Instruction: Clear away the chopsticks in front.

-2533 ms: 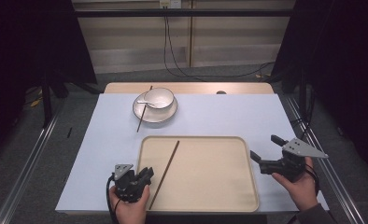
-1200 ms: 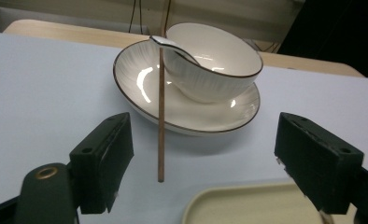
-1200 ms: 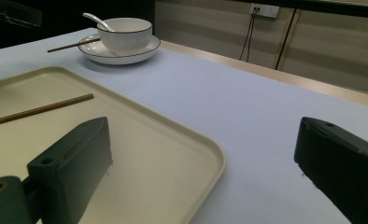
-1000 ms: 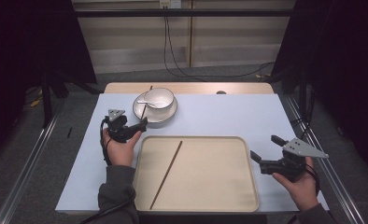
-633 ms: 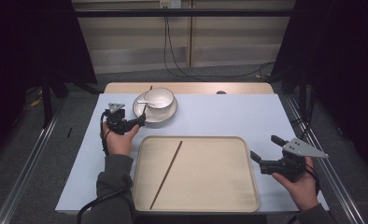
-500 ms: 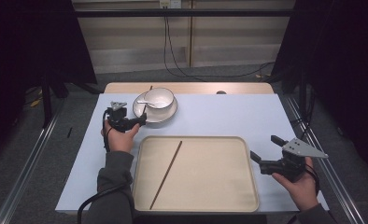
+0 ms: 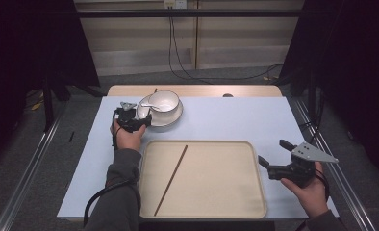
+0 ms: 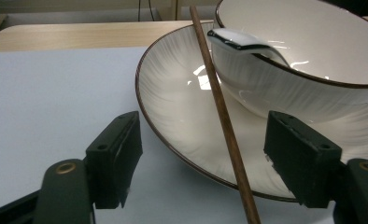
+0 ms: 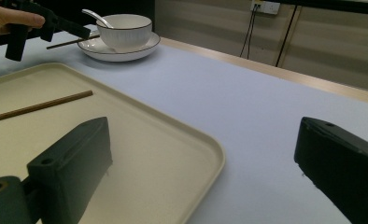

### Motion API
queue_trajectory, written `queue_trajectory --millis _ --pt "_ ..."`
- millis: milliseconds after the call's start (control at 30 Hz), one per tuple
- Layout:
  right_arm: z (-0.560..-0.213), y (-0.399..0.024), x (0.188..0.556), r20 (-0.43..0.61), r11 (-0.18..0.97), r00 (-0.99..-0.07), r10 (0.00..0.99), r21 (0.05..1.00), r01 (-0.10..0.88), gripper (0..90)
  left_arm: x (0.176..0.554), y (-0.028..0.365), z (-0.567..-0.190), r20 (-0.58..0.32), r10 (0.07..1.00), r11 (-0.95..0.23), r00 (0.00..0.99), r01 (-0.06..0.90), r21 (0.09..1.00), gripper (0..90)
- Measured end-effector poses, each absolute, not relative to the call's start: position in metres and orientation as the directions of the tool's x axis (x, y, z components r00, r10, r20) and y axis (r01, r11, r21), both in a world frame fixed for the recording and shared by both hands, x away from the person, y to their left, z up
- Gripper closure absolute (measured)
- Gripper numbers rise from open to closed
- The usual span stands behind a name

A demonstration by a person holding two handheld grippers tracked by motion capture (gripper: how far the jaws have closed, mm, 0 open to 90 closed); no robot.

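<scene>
Straddling a chopstick (image 8: 224, 121) on the plate (image 7: 174, 120) beside the bowl (image 7: 163, 101), my left gripper (image 7: 138, 123) gapes, touching nothing. A second chopstick (image 7: 170, 173) lies in the tray (image 7: 255, 202); my right gripper (image 7: 272, 157) hangs spread at its right edge.

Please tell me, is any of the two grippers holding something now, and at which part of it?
Nothing is held. The left gripper is open, its jaws standing on either side of the chopstick that lies on the plate, not closed on it. The right gripper is open over the tray.
</scene>
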State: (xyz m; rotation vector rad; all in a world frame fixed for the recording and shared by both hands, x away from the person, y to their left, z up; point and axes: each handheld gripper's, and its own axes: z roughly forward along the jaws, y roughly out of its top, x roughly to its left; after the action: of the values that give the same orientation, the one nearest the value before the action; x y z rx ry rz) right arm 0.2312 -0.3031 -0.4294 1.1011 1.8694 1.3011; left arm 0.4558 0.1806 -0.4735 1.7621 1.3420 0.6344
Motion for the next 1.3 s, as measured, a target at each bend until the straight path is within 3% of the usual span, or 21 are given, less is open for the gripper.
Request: queue_trajectory --millis 400,667,967,1300 --pt "-0.430 -0.303 0.232 -0.021 0.181 -0.474 0.880 0.939 0.294 3.4 0.459 0.180 -0.471 -0.045 0.947 -0.138 0.318 0.528 0.838 52.9" --pt "-0.431 -0.302 0.232 -0.017 0.182 -0.477 0.879 0.935 0.303 3.5 0.464 0.171 -0.470 -0.053 0.943 -0.143 0.329 0.545 0.826 60.5" --pt "-0.431 -0.303 0.232 -0.015 0.181 -0.476 0.879 0.935 0.305 3.5 0.468 0.167 -0.474 -0.082 0.951 -0.120 0.298 0.601 0.790 85.3" --pt "-0.431 -0.302 0.232 -0.016 0.183 -0.480 0.877 0.935 0.303 3.6 0.451 0.172 -0.467 -0.162 0.955 -0.026 0.247 0.616 0.787 85.5"
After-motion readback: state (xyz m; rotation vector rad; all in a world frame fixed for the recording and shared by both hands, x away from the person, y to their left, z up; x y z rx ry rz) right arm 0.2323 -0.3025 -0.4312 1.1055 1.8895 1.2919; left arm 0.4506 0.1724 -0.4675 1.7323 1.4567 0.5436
